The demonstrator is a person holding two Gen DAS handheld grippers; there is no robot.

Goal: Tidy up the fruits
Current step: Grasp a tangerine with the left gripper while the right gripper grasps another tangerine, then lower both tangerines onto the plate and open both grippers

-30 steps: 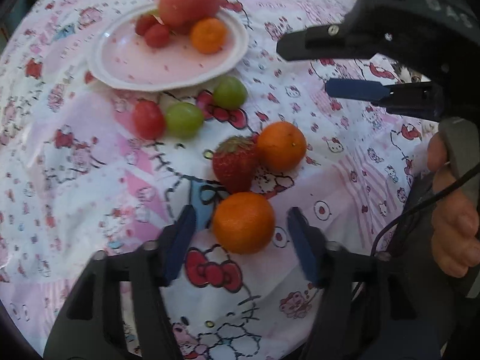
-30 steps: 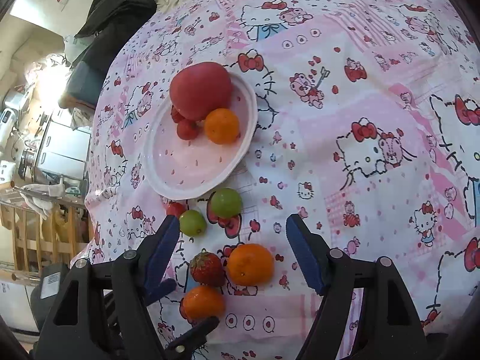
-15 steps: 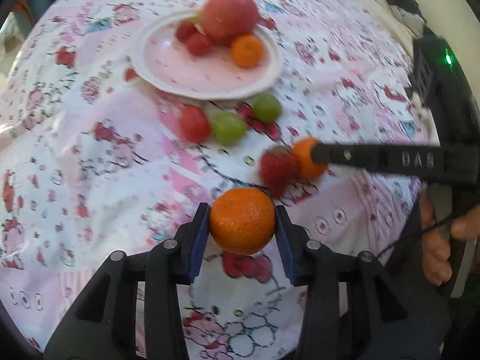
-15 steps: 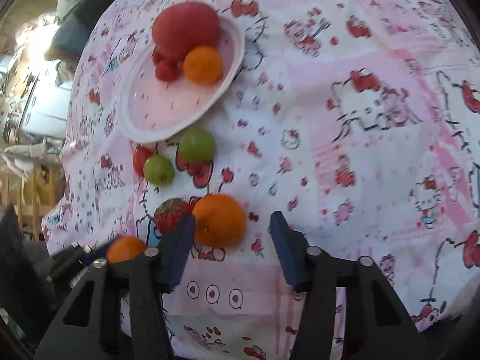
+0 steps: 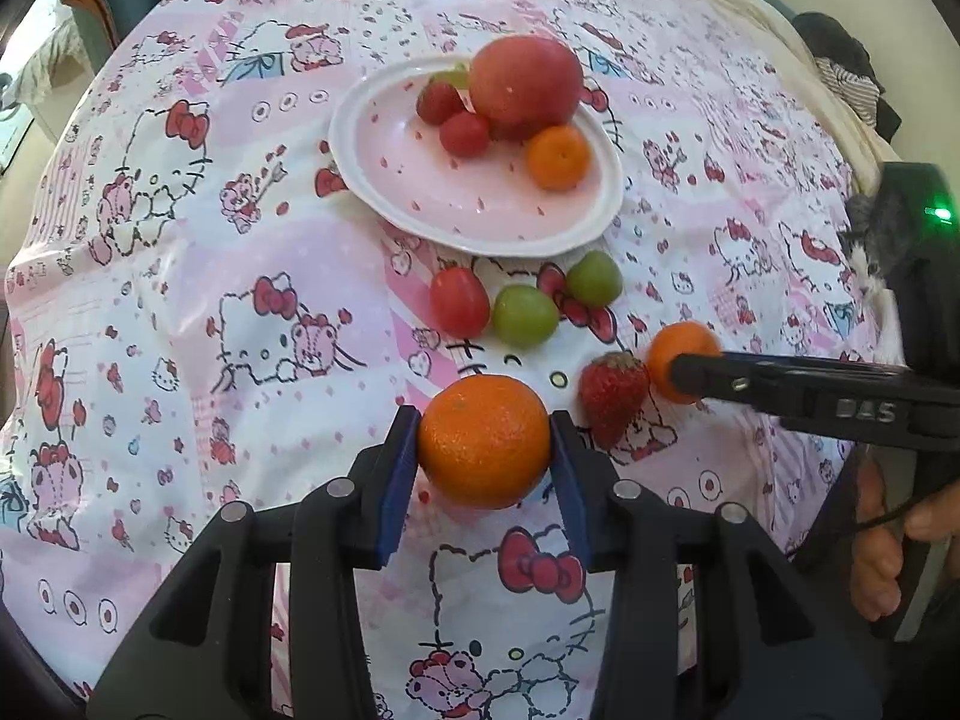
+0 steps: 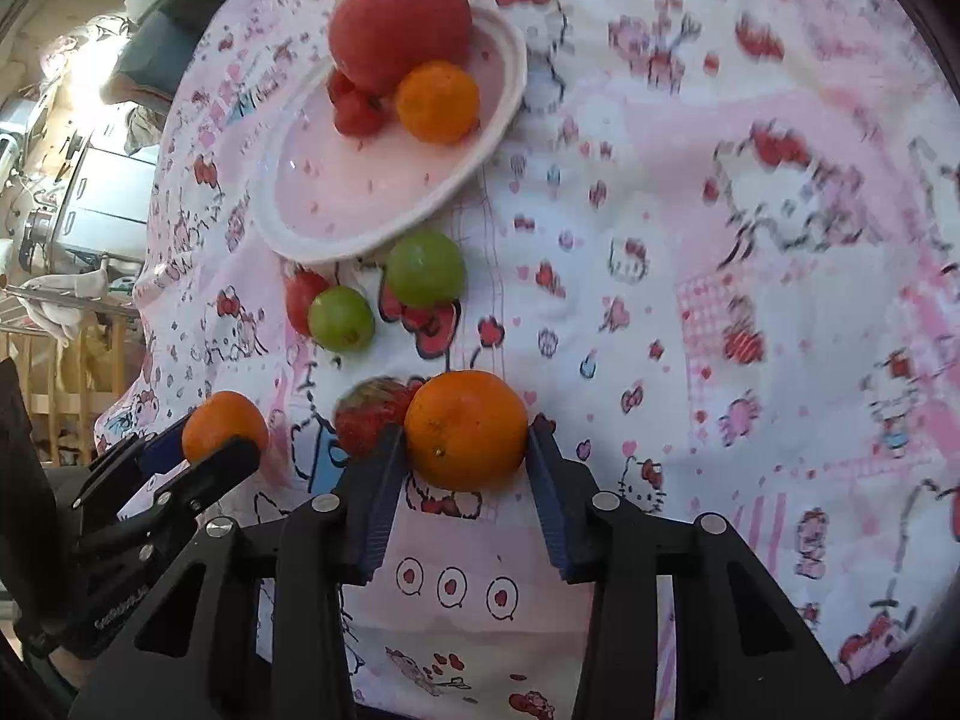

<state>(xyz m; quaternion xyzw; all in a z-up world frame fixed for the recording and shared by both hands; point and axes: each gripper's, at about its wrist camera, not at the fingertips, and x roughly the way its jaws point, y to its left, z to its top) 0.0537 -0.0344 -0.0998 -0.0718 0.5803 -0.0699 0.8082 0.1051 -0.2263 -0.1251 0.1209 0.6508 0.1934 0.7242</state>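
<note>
My left gripper is shut on an orange and holds it above the cloth; it also shows in the right wrist view. My right gripper is closed around a second orange on the cloth, next to a strawberry. That orange and strawberry show in the left view too. A white plate holds a big red fruit, a small orange and small red fruits.
Two green fruits and a red one lie on the cloth just below the plate. The table has a pink Hello Kitty cloth. Furniture and clutter stand beyond the table's left edge.
My left gripper closed on the orange and lifted it off the cloth. My right gripper moved down to the second orange and closed around it.
</note>
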